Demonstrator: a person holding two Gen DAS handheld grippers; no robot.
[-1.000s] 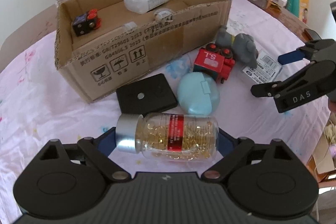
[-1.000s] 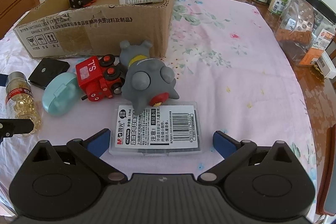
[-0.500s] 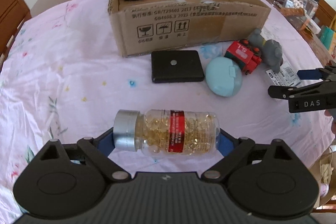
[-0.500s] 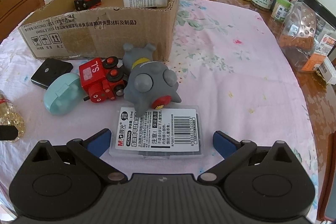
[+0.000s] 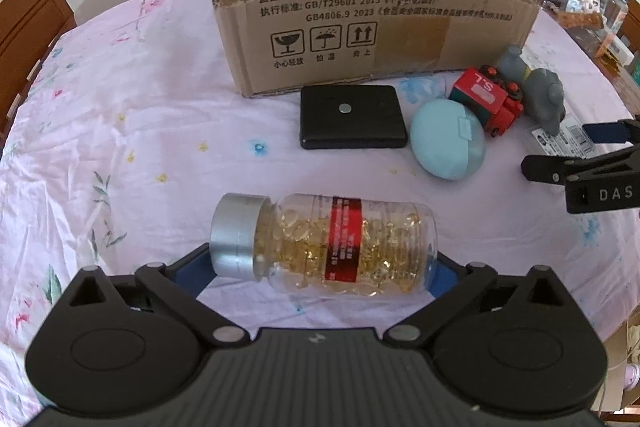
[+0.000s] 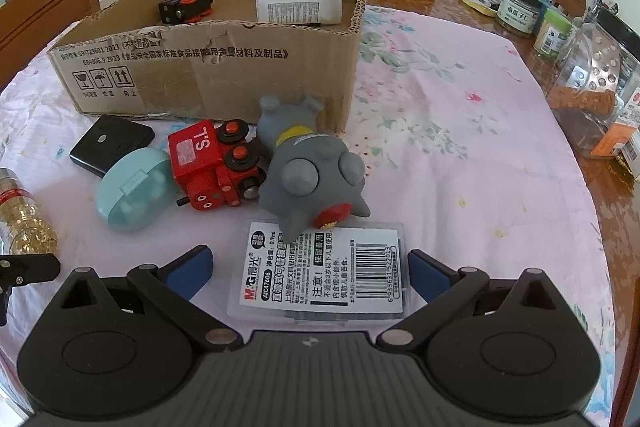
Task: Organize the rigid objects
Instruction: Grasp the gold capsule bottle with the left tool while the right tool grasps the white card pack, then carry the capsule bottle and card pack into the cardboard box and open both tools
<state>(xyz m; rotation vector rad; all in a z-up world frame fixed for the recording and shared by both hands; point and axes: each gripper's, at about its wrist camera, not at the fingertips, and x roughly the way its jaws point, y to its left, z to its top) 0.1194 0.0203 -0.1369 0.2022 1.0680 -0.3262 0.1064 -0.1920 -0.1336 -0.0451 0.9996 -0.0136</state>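
The left gripper (image 5: 324, 267) is standing wide, its jaws having just been opening around the capsule bottle (image 5: 324, 245), which is lying on its side on the counter (image 5: 132, 131) near the cardboard box (image 5: 372, 23). Whether the pads are touching it, I cannot tell. The bottle is looking rigid, smooth, likely slippery and light; gripping end to end, cap and base, seems safest. The right gripper (image 6: 308, 273) is hanging open around the flat refill pack (image 6: 324, 269).

A capsule bottle (image 5: 324, 247) lies sideways between the left gripper (image 5: 320, 267) fingers. Ahead sits a flat case (image 5: 352, 123), with a cardboard box (image 5: 360, 35) behind it. A labelled packet (image 6: 324, 271) lies between the right gripper (image 6: 308, 271) fingers.
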